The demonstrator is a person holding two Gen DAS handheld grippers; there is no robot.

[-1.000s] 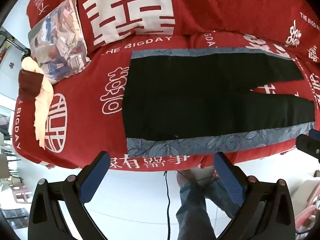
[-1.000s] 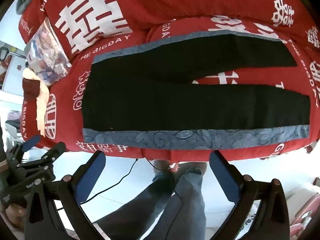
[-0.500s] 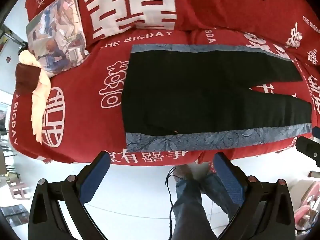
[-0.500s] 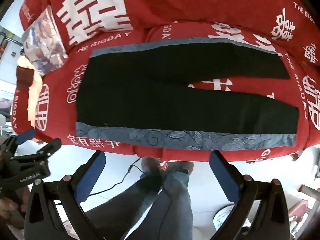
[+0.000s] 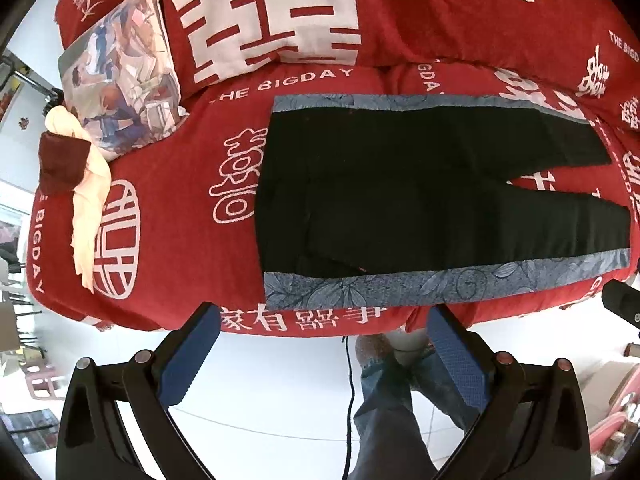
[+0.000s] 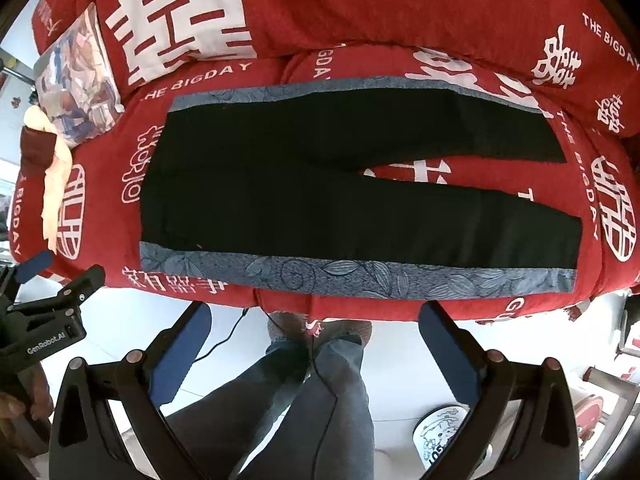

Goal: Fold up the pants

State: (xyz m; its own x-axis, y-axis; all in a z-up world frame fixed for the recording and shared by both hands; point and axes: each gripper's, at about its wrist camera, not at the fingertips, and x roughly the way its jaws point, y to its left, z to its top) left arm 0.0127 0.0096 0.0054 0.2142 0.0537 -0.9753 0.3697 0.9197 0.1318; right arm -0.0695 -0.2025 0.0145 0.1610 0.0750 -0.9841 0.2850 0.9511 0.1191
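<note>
pants flat on sofa — tongs agape

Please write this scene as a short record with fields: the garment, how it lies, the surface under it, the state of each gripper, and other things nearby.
garment: black pants with blue-grey floral side stripes
layout: spread flat, unfolded, waistband toward the left, two legs parted toward the right
surface: red sofa cover with white characters
left gripper: open, holds nothing, off the front edge of the sofa
right gripper: open, holds nothing, also clear of the pants
nearby: printed cushion and a cream cloth at the left end
fold progress: not yet started
</note>
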